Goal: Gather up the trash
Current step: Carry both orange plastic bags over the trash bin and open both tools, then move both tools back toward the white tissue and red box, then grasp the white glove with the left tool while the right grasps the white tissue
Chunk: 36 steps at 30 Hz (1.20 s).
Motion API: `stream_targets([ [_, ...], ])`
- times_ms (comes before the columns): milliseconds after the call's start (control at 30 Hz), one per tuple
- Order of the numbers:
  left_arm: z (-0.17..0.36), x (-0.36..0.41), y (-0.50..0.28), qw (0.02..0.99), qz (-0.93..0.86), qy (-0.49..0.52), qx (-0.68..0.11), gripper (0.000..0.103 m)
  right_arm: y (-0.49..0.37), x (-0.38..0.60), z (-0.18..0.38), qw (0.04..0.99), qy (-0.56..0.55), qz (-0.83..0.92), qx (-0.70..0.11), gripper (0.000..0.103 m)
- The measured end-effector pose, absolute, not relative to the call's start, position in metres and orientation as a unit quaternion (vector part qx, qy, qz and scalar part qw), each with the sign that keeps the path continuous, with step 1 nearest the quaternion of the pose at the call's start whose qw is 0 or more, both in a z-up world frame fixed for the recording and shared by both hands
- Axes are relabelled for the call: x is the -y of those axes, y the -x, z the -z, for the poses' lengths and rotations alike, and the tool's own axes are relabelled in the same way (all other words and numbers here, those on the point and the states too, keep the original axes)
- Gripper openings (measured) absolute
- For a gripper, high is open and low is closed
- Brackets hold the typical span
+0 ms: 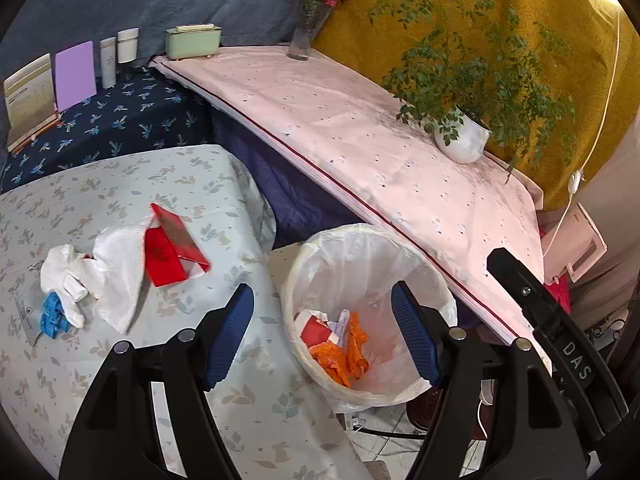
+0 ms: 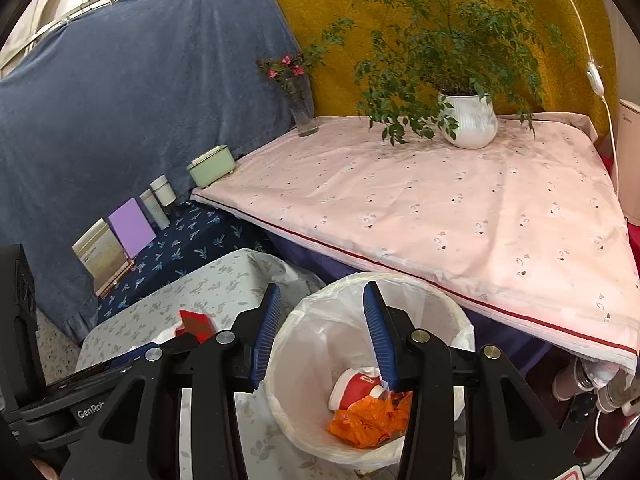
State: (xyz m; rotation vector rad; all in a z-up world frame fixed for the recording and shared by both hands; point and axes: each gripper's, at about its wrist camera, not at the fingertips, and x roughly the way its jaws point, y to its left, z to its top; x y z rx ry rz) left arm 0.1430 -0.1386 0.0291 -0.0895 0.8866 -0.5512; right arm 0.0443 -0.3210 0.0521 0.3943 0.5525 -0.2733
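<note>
A round bin (image 1: 362,229) with a white liner stands on the floor beside the leaf-patterned table (image 1: 132,184). In it lie an orange wrapper (image 1: 340,356) and a red-and-white paper cup (image 2: 354,388). My left gripper (image 1: 322,336) hangs open over the bin's near rim with nothing between its blue pads. My right gripper (image 2: 322,334) is open above the bin (image 2: 440,296), also empty. On the table lie white tissues (image 1: 120,272), a folded red card (image 1: 172,248) and a crumpled blue scrap (image 1: 52,312).
A higher table under a pink cloth (image 1: 360,128) overhangs the bin's far side and carries a potted plant (image 1: 464,140) and a flower vase (image 1: 304,36). A green box (image 1: 194,42), bottles and books line the back left. Cables lie on the floor under the bin.
</note>
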Motion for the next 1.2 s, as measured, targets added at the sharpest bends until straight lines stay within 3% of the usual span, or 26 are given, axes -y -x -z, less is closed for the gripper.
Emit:
stream_targets([
  [533, -0.013, 0.037, -0.167, 0.881, 0.183, 0.083, -0.428, 0.068, -0.077, 0.244, -0.05, 0.938, -0.167, 0.068, -0.295, 0.043],
  [1067, 0.021, -0.078, -0.203, 0.888, 0.093, 0.094, -0.441, 0.079, -0.133, 0.132, -0.001, 0.921, -0.132, -0.012, -0.366, 0.044],
  [1200, 0.036, -0.1, -0.214, 0.884, 0.07, 0.084, -0.455, 0.082, -0.148, 0.107, 0.019, 0.913, -0.126, -0.025, -0.387, 0.049],
])
